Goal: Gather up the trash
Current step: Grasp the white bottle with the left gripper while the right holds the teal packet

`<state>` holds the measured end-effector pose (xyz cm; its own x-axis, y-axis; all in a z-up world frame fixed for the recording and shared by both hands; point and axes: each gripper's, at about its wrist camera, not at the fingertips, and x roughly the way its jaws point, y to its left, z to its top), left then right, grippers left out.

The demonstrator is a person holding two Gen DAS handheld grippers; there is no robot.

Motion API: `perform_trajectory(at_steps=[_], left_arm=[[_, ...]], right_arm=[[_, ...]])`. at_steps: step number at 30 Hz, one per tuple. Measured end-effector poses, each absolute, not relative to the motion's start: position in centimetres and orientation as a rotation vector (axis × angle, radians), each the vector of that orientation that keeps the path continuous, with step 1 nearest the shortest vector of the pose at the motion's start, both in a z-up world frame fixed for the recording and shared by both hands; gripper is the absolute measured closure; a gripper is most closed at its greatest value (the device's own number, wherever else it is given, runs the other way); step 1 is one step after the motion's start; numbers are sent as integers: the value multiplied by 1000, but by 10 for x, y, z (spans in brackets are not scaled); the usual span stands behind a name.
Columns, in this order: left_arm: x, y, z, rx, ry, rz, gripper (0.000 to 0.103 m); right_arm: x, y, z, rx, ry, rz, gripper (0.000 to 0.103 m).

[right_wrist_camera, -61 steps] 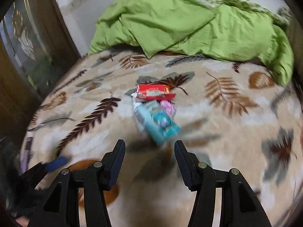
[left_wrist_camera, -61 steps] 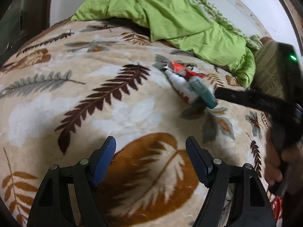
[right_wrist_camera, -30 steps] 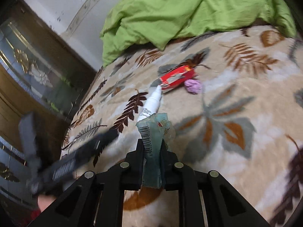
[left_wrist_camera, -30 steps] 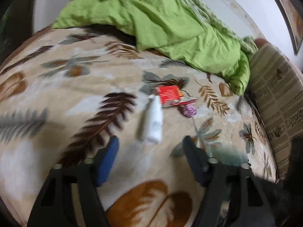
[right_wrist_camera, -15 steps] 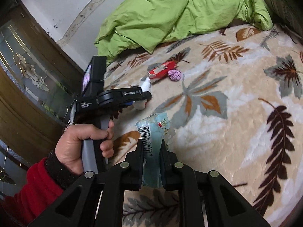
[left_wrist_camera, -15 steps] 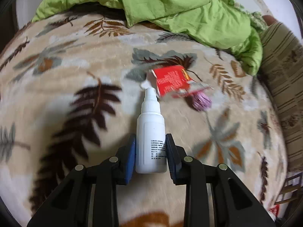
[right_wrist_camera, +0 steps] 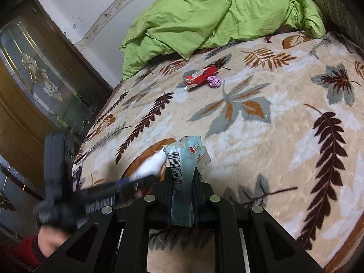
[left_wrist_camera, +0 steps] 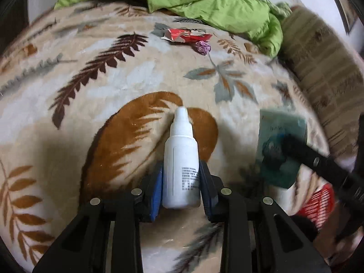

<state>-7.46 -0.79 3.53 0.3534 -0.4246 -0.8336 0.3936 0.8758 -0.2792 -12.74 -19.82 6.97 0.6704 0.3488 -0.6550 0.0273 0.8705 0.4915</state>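
My left gripper [left_wrist_camera: 181, 177] is shut on a small white dropper bottle [left_wrist_camera: 181, 161], held off the leaf-print blanket [left_wrist_camera: 113, 86] with its nozzle pointing away. The right gripper [right_wrist_camera: 183, 177] is shut on a teal plastic wrapper [right_wrist_camera: 185, 166] with a barcode; the same wrapper [left_wrist_camera: 281, 150] shows blurred in the left wrist view, to the right of the bottle. A red wrapper [left_wrist_camera: 185, 35] and a crumpled purple wrapper [left_wrist_camera: 202, 47] lie farther up the bed. They appear as the red wrapper [right_wrist_camera: 201, 76] and purple wrapper [right_wrist_camera: 214, 81] in the right wrist view.
A green duvet [right_wrist_camera: 211, 16] is bunched at the head of the bed. A striped cushion [left_wrist_camera: 323, 68] lies along the right side. A red mesh basket [left_wrist_camera: 317, 207] shows at the lower right. A wooden glass-panel door [right_wrist_camera: 34, 79] stands left of the bed.
My left gripper closed on the white bottle, lifted it and drew back toward the bed's near edge. The right gripper kept the teal wrapper and also pulled back from the remaining wrappers.
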Motion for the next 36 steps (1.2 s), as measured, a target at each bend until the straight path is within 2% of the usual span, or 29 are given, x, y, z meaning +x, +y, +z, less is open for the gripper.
perform_trajectory(at_steps=[5,11,19,36], left_arm=[[-64,-16,32,-12,1073,-507,74],[-74,-15,29,-18,945,-495,74],[-97,-6,56,-32,813,-471,74],[-98,-3,55,-27,804,-480,74]], right_arm=[[-128,-205,67,530,819,158,88],[-135,-202,73,484,784,133,88],[-134,-193,76,434,772,133,88],[-133,-191,75,408,784,106,88]])
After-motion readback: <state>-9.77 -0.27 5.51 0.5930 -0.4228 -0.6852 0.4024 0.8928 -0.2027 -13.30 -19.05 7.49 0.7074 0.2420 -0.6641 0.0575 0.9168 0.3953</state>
